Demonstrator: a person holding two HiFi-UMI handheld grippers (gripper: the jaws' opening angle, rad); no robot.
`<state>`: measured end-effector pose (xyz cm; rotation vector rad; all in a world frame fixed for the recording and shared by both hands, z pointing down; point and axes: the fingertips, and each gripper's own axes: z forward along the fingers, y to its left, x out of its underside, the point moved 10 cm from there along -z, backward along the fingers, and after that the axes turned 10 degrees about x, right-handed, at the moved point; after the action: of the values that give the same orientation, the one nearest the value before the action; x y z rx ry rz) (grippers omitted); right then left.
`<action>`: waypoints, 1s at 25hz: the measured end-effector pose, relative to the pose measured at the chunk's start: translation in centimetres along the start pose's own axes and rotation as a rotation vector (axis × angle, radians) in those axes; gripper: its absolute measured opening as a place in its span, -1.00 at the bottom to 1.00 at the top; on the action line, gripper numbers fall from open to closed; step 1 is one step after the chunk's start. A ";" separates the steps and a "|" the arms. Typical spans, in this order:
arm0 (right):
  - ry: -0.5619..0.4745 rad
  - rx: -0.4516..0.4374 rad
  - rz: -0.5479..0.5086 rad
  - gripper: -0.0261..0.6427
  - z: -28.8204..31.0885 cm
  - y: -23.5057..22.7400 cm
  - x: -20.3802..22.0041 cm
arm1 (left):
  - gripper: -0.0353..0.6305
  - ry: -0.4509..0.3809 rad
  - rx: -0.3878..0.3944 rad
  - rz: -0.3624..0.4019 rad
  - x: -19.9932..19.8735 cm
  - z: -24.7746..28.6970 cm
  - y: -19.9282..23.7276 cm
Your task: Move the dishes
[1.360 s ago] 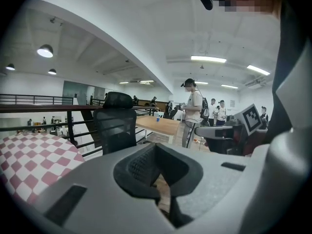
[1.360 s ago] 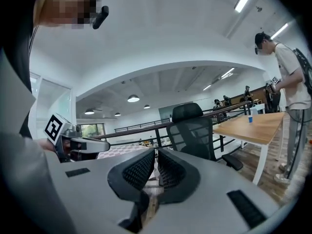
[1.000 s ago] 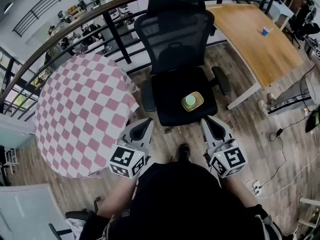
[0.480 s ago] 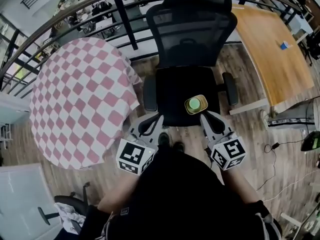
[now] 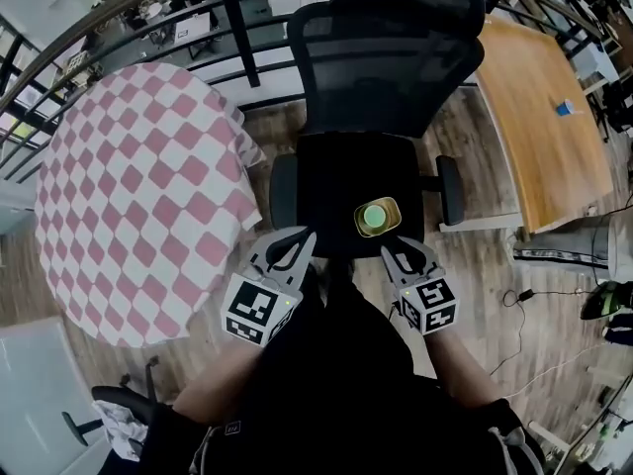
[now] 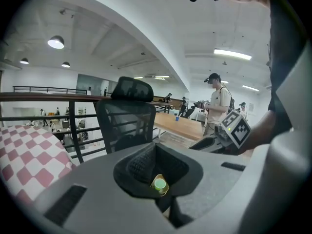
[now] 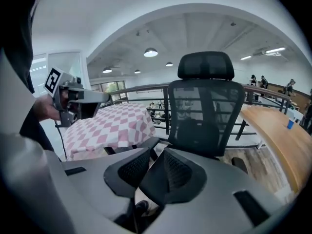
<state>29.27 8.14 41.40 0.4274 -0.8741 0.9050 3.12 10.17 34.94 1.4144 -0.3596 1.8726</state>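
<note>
While I face the office chair [image 5: 336, 171], the saucer [image 5: 362, 226] bearing a green cup [image 5: 375, 216] lies on the seat's front right part. My left gripper [image 5: 295, 241] and right gripper [image 5: 404, 251] hover at the seat's front edge, jaws apart, grasping nothing, the right one nearer the saucer.

- An open-plan office on an upper level: a dark railing [image 5: 232, 13] along the top of the frame looks over a lower floor of desks.
- A black mesh office chair [image 5: 371, 57] stands at centre; a long wooden desk [image 5: 539, 117] fills the upper right.
- Strip ceiling lights [image 6: 232, 54] run overhead, people [image 6: 217, 104] stand at right, and cables [image 5: 524, 295] trail on the wood floor.
</note>
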 end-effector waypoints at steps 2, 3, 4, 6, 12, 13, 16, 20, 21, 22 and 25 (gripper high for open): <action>0.036 -0.013 0.009 -0.66 1.7 -0.5 0.7 | -0.88 0.011 -0.004 -0.032 0.8 0.9 1.0; 0.046 -0.018 0.007 -0.66 2.7 -0.8 0.9 | -0.88 0.015 -0.006 -0.043 1.1 1.6 1.6; 0.053 -0.022 -0.006 -0.66 3.8 -1.2 1.1 | -0.88 0.022 -0.007 -0.050 1.5 2.4 2.3; 0.076 -0.024 -0.047 -0.66 6.2 -2.1 1.9 | -0.88 0.046 -0.011 -0.064 2.6 4.0 3.9; 0.210 -0.053 -0.113 -0.66 10.8 -4.1 7.8 | -0.88 0.139 0.006 -0.136 8.3 7.9 5.0; 0.218 -0.053 -0.113 -0.66 11.8 -4.4 8.5 | -0.88 0.157 0.016 -0.136 9.2 8.8 5.3; 0.260 -0.056 -0.114 -0.66 14.8 -5.1 10.6 | -0.88 0.204 0.059 -0.143 12.2 12.3 6.2; 0.339 -0.070 -0.213 -0.66 18.8 -5.1 14.0 | -0.88 0.215 0.093 -0.152 15.7 16.3 7.1; 0.351 -0.070 -0.246 -0.66 19.6 -5.1 14.5 | -0.88 0.213 0.095 -0.157 16.2 17.1 7.3; 0.360 -0.067 -0.273 -0.66 20.2 -5.1 14.9 | -0.88 0.214 0.098 -0.160 16.5 17.6 7.5; 0.412 -0.043 -0.321 -0.66 21.1 -4.9 16.0 | -0.88 0.222 0.114 -0.148 17.5 18.4 7.9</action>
<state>28.41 -0.45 66.89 0.3164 -0.4296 0.6431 8.59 0.26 59.02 1.2527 -0.0390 1.9285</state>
